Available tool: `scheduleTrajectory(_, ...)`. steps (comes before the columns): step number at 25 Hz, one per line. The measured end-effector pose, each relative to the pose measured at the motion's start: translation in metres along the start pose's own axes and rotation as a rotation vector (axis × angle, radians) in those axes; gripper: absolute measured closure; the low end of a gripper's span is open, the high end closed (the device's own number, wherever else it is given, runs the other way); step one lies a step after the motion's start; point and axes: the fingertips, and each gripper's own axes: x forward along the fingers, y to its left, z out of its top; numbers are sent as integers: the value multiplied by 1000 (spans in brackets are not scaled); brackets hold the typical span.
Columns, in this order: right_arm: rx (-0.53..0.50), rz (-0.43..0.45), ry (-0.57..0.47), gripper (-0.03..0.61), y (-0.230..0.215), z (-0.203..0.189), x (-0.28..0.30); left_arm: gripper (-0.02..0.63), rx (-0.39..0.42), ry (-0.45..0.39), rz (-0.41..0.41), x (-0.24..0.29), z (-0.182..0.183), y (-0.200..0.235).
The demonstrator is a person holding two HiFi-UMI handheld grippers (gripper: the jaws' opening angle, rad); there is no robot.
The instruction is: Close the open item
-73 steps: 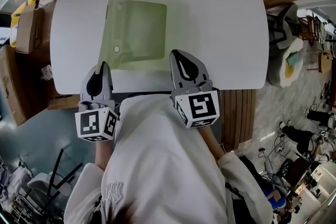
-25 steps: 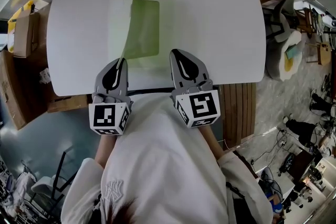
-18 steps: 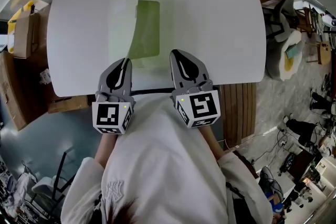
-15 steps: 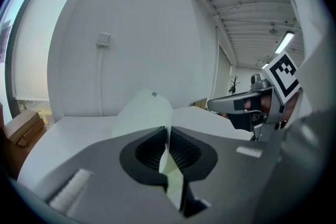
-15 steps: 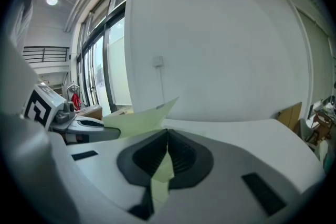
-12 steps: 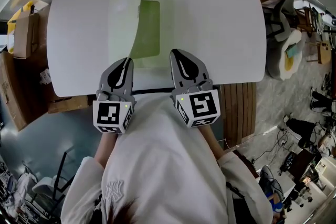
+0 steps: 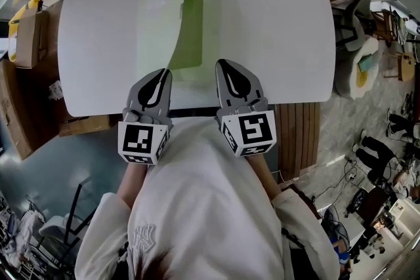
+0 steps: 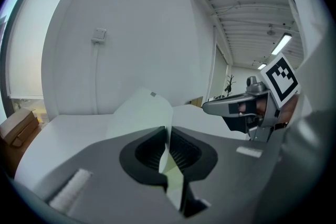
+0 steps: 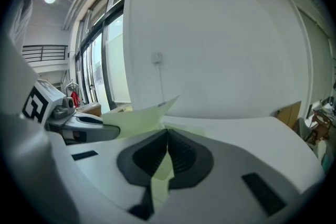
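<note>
Closest to the person, the left tongs [image 7: 162,74] are pressed together on the near edge of a folder's cover leaf [image 7: 159,23]. The right tongs [image 7: 225,66] are also shut on a thin green sheet, which looks to me like the near edge of the folder's lower leaf.

The folder [image 7: 191,33] lies on the white desk [image 7: 275,23], just beyond the two sets of tongs and a little left of the middle. It is translucent pale green plastic. The cover reads milky where it arches over from the left. A darker green strip of the lower leaf shows bare at the right, so the folder is not yet shut.

I'd judge it very light, thin and floppy. The cover bows instead of holding flat, and the plastic looks slick enough to skate on the smooth desk. The near free corner of the cover seems the sensible place to grip. The lower leaf needs to be held or pinned so the whole folder doesn't slide along.
</note>
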Motion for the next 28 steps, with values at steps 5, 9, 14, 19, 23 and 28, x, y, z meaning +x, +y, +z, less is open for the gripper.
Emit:
scheduleTrajectory(5,-3,-1,12,569,2,-4,4,594,-2,10,-16,2,-2,0)
scheduleTrajectory(9,2,1,15,569,5,-8,6,592,3,19,-31,5,-5,-1)
scheduleTrajectory(14,10,-5,16,569,-1,-9,2,591,15,33,-49,11,-6,-10)
scheduleTrajectory(19,17,-16,17,569,-8,-8,0,591,25,44,-66,20,-5,-16)
scheduleTrajectory(23,21,-22,23,569,-10,-9,0,591,31,51,-82,27,-6,-19)
scheduleTrajectory(28,28,-34,29,569,-12,-11,3,589,42,66,-106,33,-10,-22)
